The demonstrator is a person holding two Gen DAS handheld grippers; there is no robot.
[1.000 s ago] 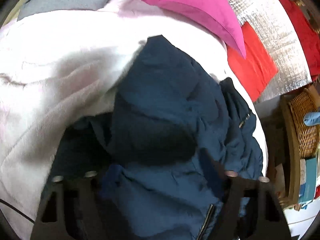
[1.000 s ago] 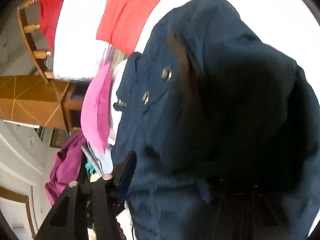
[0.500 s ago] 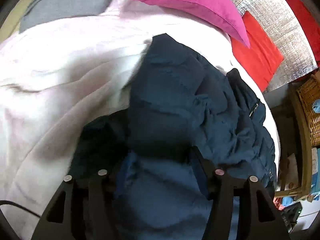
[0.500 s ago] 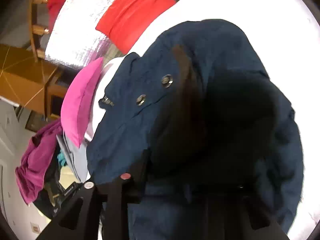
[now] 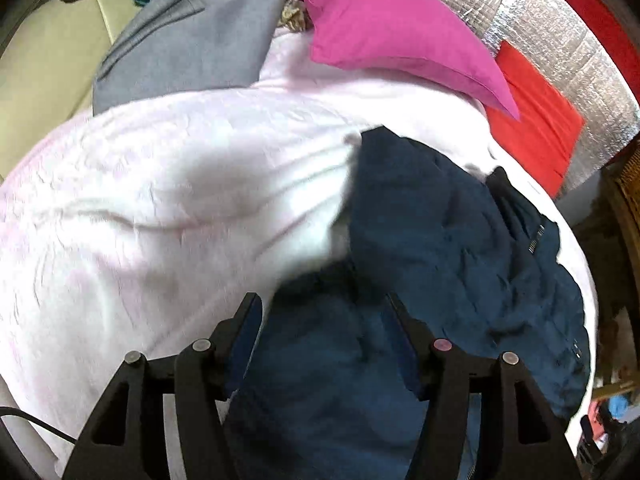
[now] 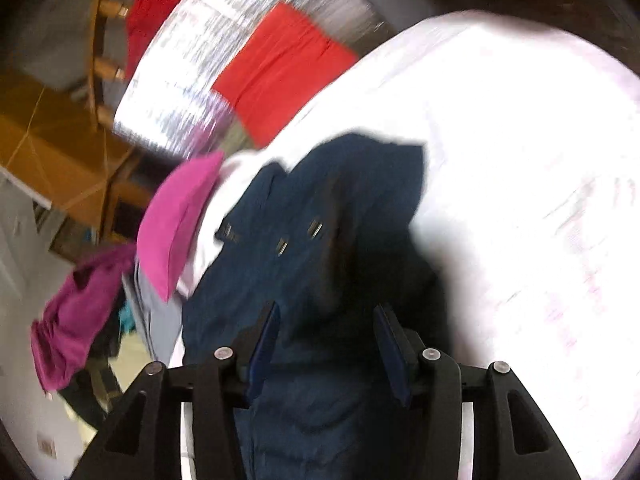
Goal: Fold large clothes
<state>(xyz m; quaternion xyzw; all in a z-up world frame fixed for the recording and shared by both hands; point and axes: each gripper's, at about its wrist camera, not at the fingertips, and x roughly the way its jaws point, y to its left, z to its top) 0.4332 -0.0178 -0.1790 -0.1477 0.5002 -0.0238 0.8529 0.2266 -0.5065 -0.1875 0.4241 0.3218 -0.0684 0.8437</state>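
Observation:
A dark navy padded jacket (image 5: 440,240) lies crumpled on a white blanket (image 5: 160,200). In the right wrist view the jacket (image 6: 320,220) shows two metal snaps and a zip end. My left gripper (image 5: 324,308) is open, its jaws apart above the jacket's near part, with fabric showing between them. My right gripper (image 6: 326,316) is open too, jaws apart over the jacket's near edge. Neither gripper pinches the fabric. Both views are blurred by motion.
A pink pillow (image 5: 392,32) and a grey garment (image 5: 192,40) lie at the far side of the blanket. Red cloth (image 5: 536,120) lies on a silver foil mat (image 5: 580,52) beside the bed. A purple garment (image 6: 76,312) hangs at the left.
Both grippers have pulled back and up from the jacket, which now looks smaller and lies on the blanket. More white blanket shows around it in both views.

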